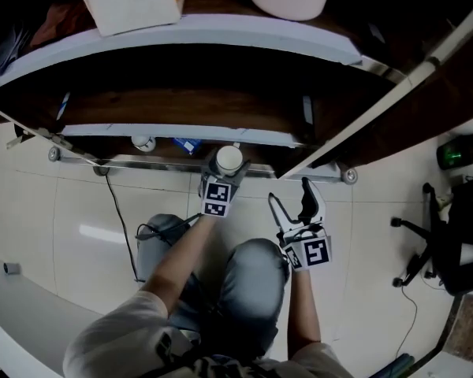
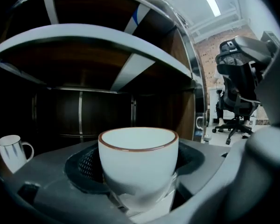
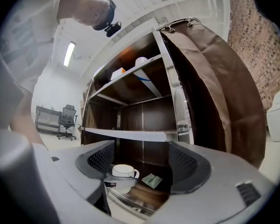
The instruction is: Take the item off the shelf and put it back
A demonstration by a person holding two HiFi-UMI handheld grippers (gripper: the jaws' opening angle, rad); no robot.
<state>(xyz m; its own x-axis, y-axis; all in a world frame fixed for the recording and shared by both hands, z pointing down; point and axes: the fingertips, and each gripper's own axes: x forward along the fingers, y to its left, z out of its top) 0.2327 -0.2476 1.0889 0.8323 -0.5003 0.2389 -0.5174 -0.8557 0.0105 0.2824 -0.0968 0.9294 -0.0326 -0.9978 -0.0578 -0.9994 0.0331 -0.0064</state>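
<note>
Shelf rail point(image 1: 158, 162) at cup point(image 2: 139, 162) pinched by left tool point(image 1: 225, 170); right tool point(image 3: 142, 168) spread.

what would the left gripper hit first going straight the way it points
Likely the dark back wall of the shelf, though depth is unclear. The left gripper, shut on the white cup, faces open space; the striped mug stands off to the left.

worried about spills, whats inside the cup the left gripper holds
The cup, clamped in the left gripper, looks empty: the head view shows a plain white inside. The left gripper view sees only its brown rim and far inner wall; the bottom is covered.
</note>
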